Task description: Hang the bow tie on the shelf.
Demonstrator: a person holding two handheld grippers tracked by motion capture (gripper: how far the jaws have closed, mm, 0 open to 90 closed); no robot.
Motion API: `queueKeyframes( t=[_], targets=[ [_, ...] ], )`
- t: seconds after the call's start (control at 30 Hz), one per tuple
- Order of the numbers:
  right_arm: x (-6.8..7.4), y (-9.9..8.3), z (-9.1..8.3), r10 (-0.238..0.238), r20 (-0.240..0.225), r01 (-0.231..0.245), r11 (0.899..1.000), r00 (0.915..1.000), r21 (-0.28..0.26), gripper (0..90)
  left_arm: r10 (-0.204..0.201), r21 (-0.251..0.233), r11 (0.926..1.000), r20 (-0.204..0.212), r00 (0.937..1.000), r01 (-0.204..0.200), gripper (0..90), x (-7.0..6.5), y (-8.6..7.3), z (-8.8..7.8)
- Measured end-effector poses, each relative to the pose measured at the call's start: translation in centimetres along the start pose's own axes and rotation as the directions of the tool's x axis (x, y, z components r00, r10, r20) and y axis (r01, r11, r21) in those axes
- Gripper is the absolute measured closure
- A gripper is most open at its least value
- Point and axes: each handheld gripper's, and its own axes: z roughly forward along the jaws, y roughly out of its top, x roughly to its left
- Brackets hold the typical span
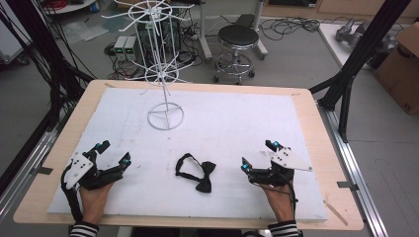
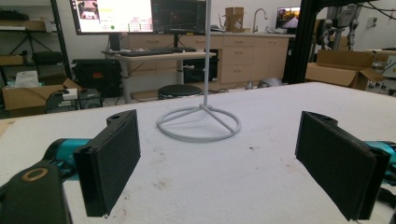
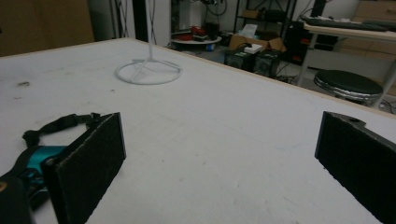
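A black bow tie with its looped strap lies flat on the white mat, near the front and between my two hands. My left gripper rests at the front left, open, with nothing between its jaws. My right gripper rests at the front right, also open and empty. In the right gripper view the bow tie's strap peeks out past the left jaw. A white wire display stand rises from its ring base at the back of the mat; the left gripper view looks straight at that stand's base.
The mat covers a wooden table with bare wood at the rims. Behind the table stand a black stool, cables and small boxes on the floor. A black frame post slants at the right.
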Motion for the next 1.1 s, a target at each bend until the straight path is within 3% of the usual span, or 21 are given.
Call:
queueKeyframes(
  t=[0.27, 0.33, 0.57, 0.73, 0.77, 0.8, 0.83, 0.87, 0.9, 0.93, 1.1],
  targets=[
    [1.3, 2.5, 1.6, -0.046, -0.078, 0.05, 0.998, 0.9959, 0.048, 0.7, -0.001, -0.001, 1.0, 0.0, 1.0, 0.001, 14.4, 0.0, 0.0, 0.0],
    [1.9, 3.2, 2.3, -0.056, -0.118, 0.066, 0.994, 0.9914, 0.082, 0.7, -0.001, -0.001, 1.0, 0.0, 1.0, 0.001, 14.4, 0.0, 0.0, 0.0],
    [3.3, 4.4, 4.0, -0.081, -0.189, 0.108, 0.985, 0.9785, 0.133, 0.7, -0.001, -0.002, 1.0, 0.0, 1.0, 0.001, 14.4, 0.0, 0.0, 0.0],
    [4.1, 4.9, 4.9, -0.099, -0.213, 0.141, 0.971, 0.9719, 0.191, 0.7, 0.0, -0.002, 1.0, -0.001, 1.0, 0.0, 14.4, 0.0, 0.0, 0.0],
    [4.5, 5.1, 5.4, -0.102, -0.24, 0.154, 0.965, 0.9654, 0.211, 0.7, 0.0, -0.001, 1.0, 0.0, 1.0, 0.0, 14.4, 0.0, 0.0, 0.0],
    [4.5, 5.1, 5.4, -0.102, -0.24, 0.154, 0.965, 0.9654, 0.211, 0.7, 0.002, -0.002, 1.0, 0.001, 1.0, -0.002, 14.4, 0.0, 0.0, 0.0],
    [4.9, 5.2, 5.9, -0.11, -0.248, 0.169, 0.958, 0.9625, 0.232, 0.7, 0.002, -0.002, 1.0, 0.001, 1.0, -0.002, 14.4, 0.0, 0.0, 0.0],
    [4.9, 5.2, 5.9, -0.11, -0.248, 0.169, 0.958, 0.9625, 0.232, 0.7, 0.002, -0.002, 1.0, 0.001, 1.0, -0.002, 14.4, 0.0, 0.0, 0.0],
    [5.2, 5.3, 6.3, -0.146, -0.24, 0.207, 0.945, 0.9598, 0.252, 0.8, 0.001, -0.002, 1.0, 0.001, 1.0, -0.001, 14.4, 0.0, 0.0, 0.0],
    [5.3, 5.4, 6.5, -0.161, -0.236, 0.222, 0.94, 0.9584, 0.26, 0.8, 0.001, -0.002, 1.0, 0.001, 1.0, -0.001, 14.4, 0.0, 0.0, 0.0],
    [6.0, 5.3, 7.3, -0.17, -0.286, 0.255, 0.923, 0.9429, 0.29, 0.8, 0.0, -0.002, 1.0, 0.0, 1.0, 0.0, 14.4, 0.0, 0.0, 0.0]
  ],
)
